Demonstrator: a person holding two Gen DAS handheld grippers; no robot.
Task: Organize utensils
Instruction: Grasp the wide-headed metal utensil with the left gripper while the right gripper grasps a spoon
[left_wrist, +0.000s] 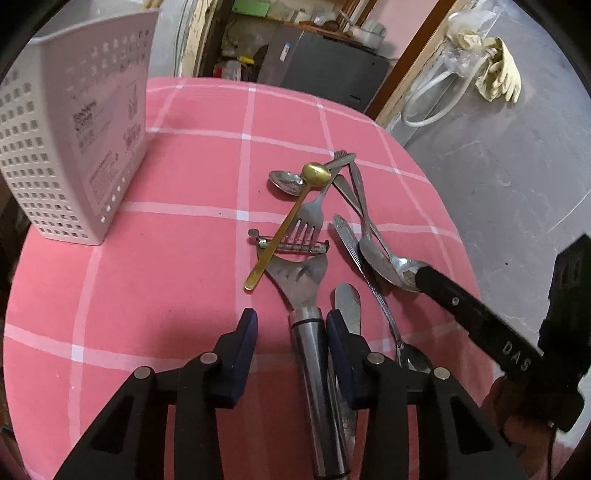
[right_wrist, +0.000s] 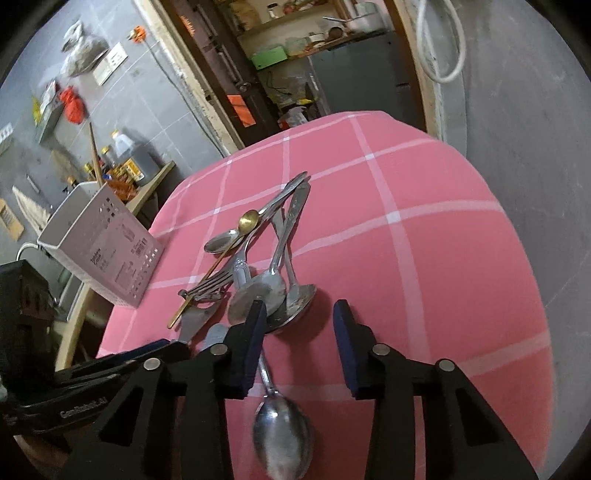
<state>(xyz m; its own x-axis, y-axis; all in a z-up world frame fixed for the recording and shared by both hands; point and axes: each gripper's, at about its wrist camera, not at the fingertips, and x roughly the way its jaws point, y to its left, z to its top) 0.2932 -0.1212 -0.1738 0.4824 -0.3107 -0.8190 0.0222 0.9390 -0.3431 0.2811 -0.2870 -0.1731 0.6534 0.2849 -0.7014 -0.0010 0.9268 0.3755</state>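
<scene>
A heap of metal utensils lies on the pink checked tablecloth (left_wrist: 166, 280): a gold spoon (left_wrist: 288, 218), a fork (left_wrist: 312, 218), a peeler (left_wrist: 299, 273) with a round steel handle, a butter knife (left_wrist: 347, 306) and several spoons (left_wrist: 384, 262). My left gripper (left_wrist: 291, 328) is low over the cloth, jaws part open around the peeler's handle; the right pad is against it, the left pad stands apart. My right gripper (right_wrist: 300, 321) is open just short of the spoon bowls (right_wrist: 273, 295), its left finger over their edge. Another spoon (right_wrist: 282, 435) lies under it.
A white perforated utensil holder (left_wrist: 74, 147) stands upright at the table's left side, also in the right wrist view (right_wrist: 107, 251). The table edge curves off close on the right, above a grey floor (left_wrist: 517, 177). Shelves and a doorway lie behind.
</scene>
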